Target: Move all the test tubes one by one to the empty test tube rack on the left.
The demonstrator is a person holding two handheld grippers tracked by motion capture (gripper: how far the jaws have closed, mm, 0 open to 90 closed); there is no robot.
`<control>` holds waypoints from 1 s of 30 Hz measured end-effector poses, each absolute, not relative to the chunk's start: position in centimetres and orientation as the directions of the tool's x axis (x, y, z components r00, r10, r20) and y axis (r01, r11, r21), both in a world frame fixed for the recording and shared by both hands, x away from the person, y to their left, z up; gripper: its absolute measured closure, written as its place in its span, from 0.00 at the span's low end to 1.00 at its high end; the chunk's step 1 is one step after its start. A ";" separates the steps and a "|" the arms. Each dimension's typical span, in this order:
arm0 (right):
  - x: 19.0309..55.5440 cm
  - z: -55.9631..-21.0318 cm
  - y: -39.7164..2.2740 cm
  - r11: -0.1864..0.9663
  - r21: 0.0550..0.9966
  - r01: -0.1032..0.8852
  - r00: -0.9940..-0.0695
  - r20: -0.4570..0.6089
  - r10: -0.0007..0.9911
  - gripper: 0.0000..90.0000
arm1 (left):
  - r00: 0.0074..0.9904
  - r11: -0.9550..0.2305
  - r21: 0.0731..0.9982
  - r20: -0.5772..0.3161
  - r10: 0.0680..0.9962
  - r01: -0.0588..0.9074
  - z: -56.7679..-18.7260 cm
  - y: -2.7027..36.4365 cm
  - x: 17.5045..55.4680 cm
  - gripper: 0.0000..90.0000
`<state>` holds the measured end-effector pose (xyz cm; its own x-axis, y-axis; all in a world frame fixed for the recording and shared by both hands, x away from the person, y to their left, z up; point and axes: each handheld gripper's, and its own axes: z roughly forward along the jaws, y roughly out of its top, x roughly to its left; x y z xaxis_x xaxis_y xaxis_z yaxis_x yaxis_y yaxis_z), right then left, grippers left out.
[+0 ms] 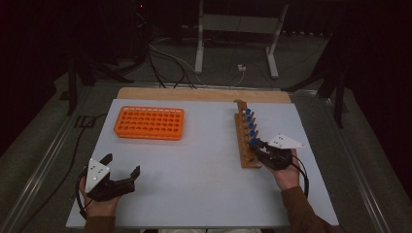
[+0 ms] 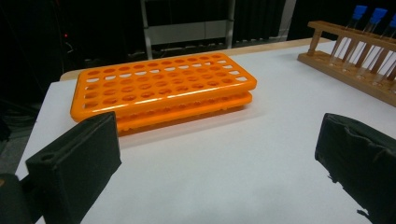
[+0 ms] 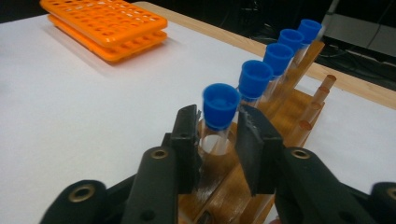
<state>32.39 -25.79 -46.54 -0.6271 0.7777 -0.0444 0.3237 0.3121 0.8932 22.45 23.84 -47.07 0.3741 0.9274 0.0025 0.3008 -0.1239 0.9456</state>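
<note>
Right gripper closed on the nearest blue-capped tube in the wooden rack; left gripper open, well apart from the orange rack.

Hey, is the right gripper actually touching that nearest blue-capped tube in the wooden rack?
Touching. In the right gripper view, the right gripper has both black pads pressed against the clear body of the nearest tube, just under its blue cap, with the tube seated in the wooden rack.

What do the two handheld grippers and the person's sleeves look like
Both the left gripper and the right gripper are black, each with two blocky padded jaws, a pale grey three-cornered plate with small dots on top, and a black cable trailing back. The person wears brown sleeves.
</note>
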 end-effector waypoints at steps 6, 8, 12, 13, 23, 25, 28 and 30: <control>32.9 -46.7 -25.3 0.300 0.893 0.336 -0.630 -0.024 0.777 0.84 | 0.378 -0.128 0.945 0.004 0.926 0.302 -47.1 23.8 22.5 0.01; 32.9 -46.6 -25.1 0.303 0.890 0.339 -0.626 -0.027 0.779 0.84 | 0.379 -0.129 0.944 0.005 0.925 0.302 -47.1 23.8 22.5 0.01; 32.9 -46.7 -25.1 0.301 0.890 0.342 -0.623 -0.024 0.782 0.84 | 0.381 -0.130 0.944 0.005 0.925 0.303 -47.1 23.7 22.5 0.01; 32.9 -46.6 -25.1 0.300 0.890 0.344 -0.623 -0.023 0.782 0.85 | 0.382 -0.129 0.944 0.004 0.924 0.304 -47.1 23.7 22.5 0.01; 32.8 -45.6 -25.5 0.287 0.902 0.323 -0.621 -0.027 0.783 0.85 | 0.384 -0.134 0.941 0.005 0.923 0.310 -47.2 23.6 22.6 0.01; 32.8 -45.1 -25.7 0.283 0.905 0.318 -0.619 -0.027 0.785 0.85 | 0.384 -0.136 0.941 0.007 0.923 0.311 -47.2 23.6 22.6 0.01; 32.7 -44.5 -26.0 0.267 0.912 0.313 -0.615 -0.019 0.788 0.85 | 0.384 -0.131 0.940 0.001 0.924 0.314 -47.2 23.5 22.7 0.01; 32.6 -44.3 -26.0 0.262 0.914 0.310 -0.615 -0.017 0.788 0.85 | 0.383 -0.131 0.940 0.000 0.924 0.315 -47.2 23.5 22.7 0.01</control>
<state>32.62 -26.05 -44.27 -0.6152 0.7882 -0.0173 0.3096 0.2617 0.9142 22.67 23.50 -47.16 0.3831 0.9237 0.0003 0.3147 -0.1308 0.9401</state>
